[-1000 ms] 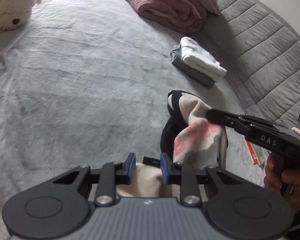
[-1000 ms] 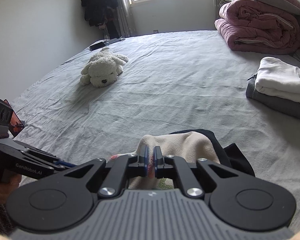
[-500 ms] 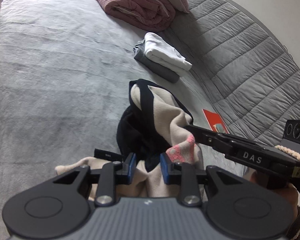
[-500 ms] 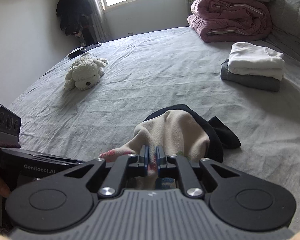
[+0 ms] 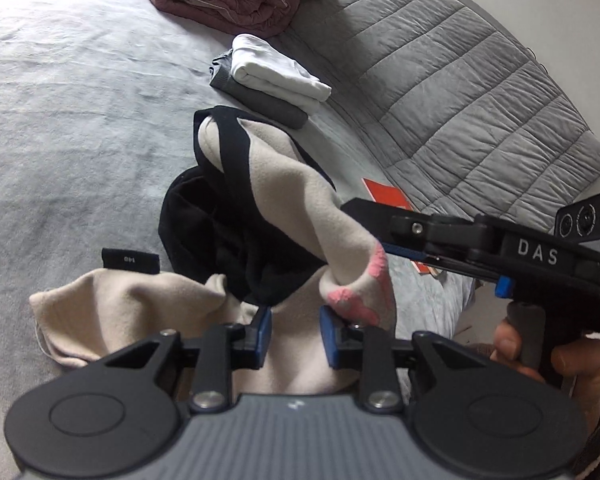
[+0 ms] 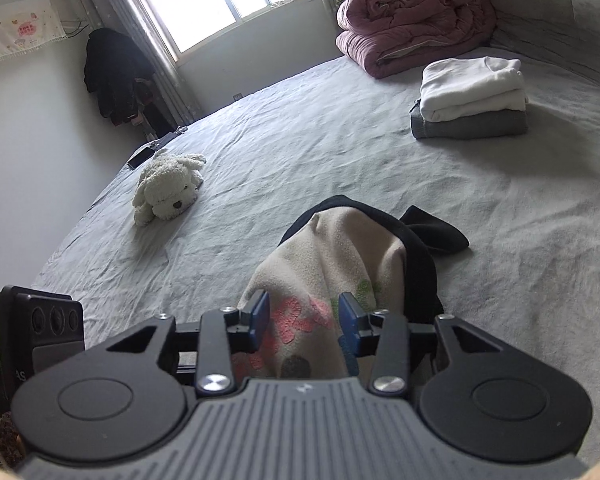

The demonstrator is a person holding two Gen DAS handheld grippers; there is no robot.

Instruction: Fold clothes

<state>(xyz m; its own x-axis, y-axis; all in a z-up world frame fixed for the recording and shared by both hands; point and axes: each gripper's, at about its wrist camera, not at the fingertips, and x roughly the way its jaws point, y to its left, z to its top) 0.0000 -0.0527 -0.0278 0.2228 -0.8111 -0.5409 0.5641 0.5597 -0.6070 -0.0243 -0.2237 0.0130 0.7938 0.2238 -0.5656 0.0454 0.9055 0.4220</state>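
Observation:
A beige fleece garment (image 5: 284, 184) with black trim and pink lettering lies bunched on the grey bed (image 5: 80, 100). My left gripper (image 5: 296, 334) is shut on a thick fold of its beige edge, and cloth fills the gap between the blue pads. In the right wrist view the same garment (image 6: 332, 256) runs under my right gripper (image 6: 304, 316). Its jaws are opening; the lettered cloth lies between the pads, which stand clear of it. From the left wrist view, the right gripper (image 5: 364, 220) comes in from the right, its tip against the raised fold.
A folded white top (image 6: 472, 88) sits on a folded grey one (image 6: 468, 124) at the far right. A pink quilt (image 6: 412, 20) is rolled by the padded headboard (image 5: 460, 80). A white plush dog (image 6: 168, 188) lies far left. An orange booklet (image 5: 384, 192) rests near the headboard.
The right jaws, pinched on the lettered cloth before, have parted. Both hands swung sideways and the garment sank lower onto the bed. The left grip is unchanged.

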